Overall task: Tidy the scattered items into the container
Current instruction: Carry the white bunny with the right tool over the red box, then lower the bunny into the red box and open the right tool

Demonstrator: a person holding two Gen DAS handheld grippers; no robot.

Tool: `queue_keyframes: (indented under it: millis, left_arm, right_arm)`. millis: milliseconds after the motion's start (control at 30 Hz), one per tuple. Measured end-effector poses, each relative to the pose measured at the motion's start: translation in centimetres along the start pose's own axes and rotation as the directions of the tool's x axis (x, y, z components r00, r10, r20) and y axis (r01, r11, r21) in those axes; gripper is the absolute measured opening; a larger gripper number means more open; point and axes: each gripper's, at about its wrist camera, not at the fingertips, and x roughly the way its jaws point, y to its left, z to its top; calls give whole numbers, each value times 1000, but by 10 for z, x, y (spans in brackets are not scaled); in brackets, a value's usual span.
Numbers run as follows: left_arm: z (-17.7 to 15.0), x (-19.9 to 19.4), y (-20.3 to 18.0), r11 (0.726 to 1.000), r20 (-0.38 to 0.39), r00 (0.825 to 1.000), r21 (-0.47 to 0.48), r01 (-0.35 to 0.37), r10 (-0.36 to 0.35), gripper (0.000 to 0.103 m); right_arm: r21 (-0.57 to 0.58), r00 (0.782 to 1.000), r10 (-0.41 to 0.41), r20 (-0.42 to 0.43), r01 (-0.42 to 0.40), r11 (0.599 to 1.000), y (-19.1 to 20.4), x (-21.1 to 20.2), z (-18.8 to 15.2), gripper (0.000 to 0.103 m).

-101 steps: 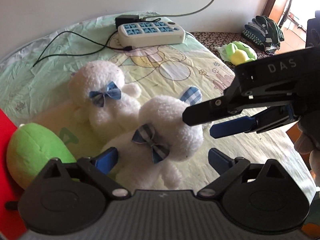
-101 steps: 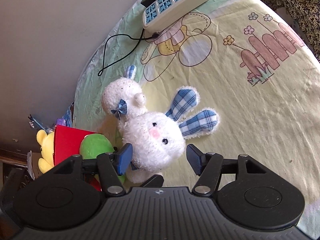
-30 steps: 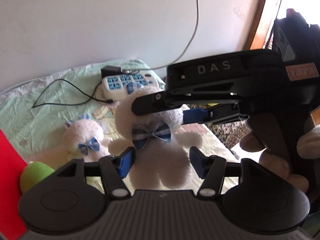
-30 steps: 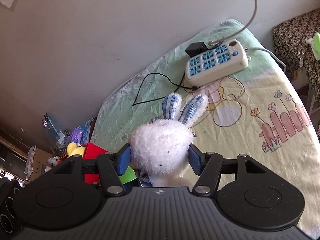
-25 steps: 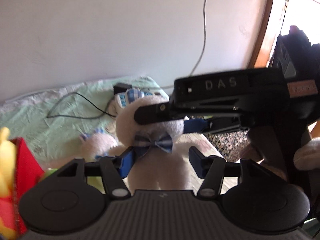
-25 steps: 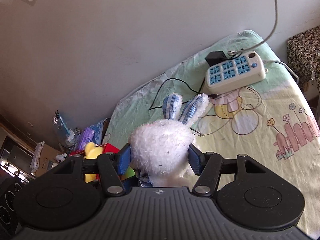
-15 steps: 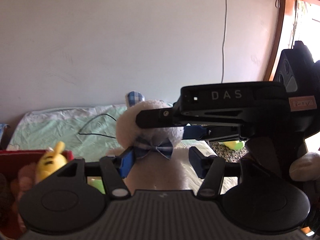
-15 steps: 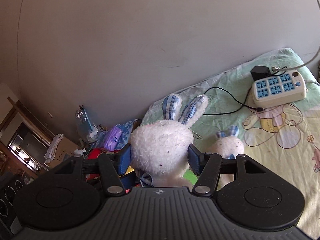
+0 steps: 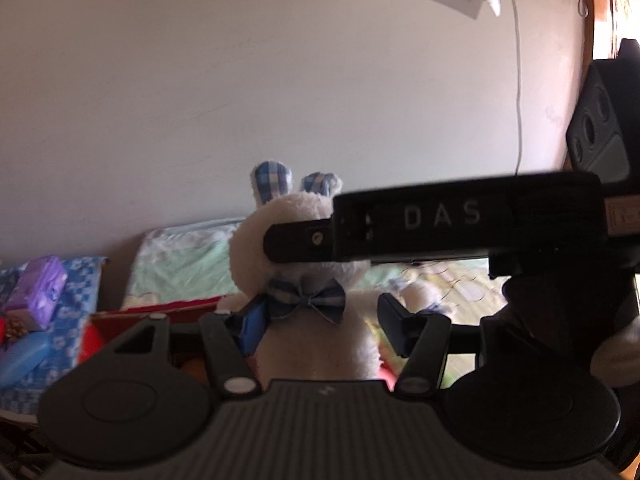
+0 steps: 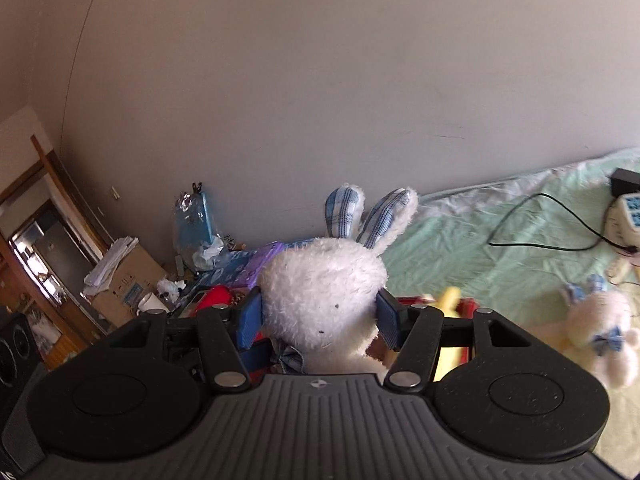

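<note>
You've got 2 white plush bunnies in shot. The big bunny (image 10: 324,292) is up in the air w/ your right gripper (image 10: 318,318) pinching its head between both blue pads (image 10: 249,320), checked ears pointing up. In the left wrist view the same bunny (image 9: 316,332) faces you, 1 blue checked bow tie (image 9: 306,300) under its chin, and the left gripper (image 9: 322,326) has its fingers spread either side of the body; can't tell if they actually touch the fur. The red container (image 10: 466,304) sits right under/behind it, 1 yellow plush (image 10: 448,300) poking out. 2nd, smaller bunny (image 10: 600,336) lies on the bed sheet (image 10: 480,264), near the box but apart. 1 white power strip (image 10: 626,216) w/ black cable at far right. Only readable text: "DAS" on the right gripper's bar (image 9: 440,214) across the left view.
</note>
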Motion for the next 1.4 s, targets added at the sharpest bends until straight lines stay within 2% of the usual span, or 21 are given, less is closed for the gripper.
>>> queue_keyframes:
  millis: [200, 400, 600, 800, 900, 1133, 1300, 1400]
  left_arm:
    - [-22, 18, 49, 999, -92, 995, 32, -26, 29, 61]
    - [-42, 44, 69, 996, -206, 978, 85, -7, 25, 61]
    - [-49, 65, 72, 997, -322, 946, 57, 44, -23, 61]
    - [-54, 82, 81, 995, -384, 922, 62, 78, -48, 62]
    - [-57, 85, 83, 993, -391, 919, 79, 82, -45, 63]
    - [-57, 86, 87, 990, -400, 915, 101, 101, -53, 67]
    - [-57, 87, 84, 988, -399, 916, 118, 101, -46, 67]
    - [-56, 88, 82, 986, -395, 918, 135, 100, -39, 67]
  right_arm:
    - [-65, 999, -51, 5, 51, 997, 36, 51, -31, 60]
    - [-75, 991, -132, -10, 131, 989, 45, 85, -55, 60]
    - [-133, 971, -211, -111, 196, 972, 46, 111, -64, 60]
    - [-137, 938, -268, -218, 243, 960, 41, 127, -63, 60]
    - [-138, 930, -279, -241, 251, 958, 37, 133, -63, 60]
    - [-151, 928, -284, -240, 254, 956, 34, 137, -64, 62]
    - [-118, 933, -274, -235, 252, 960, 32, 137, -62, 64]
    - [-93, 946, -260, -194, 246, 965, 32, 125, -57, 68]
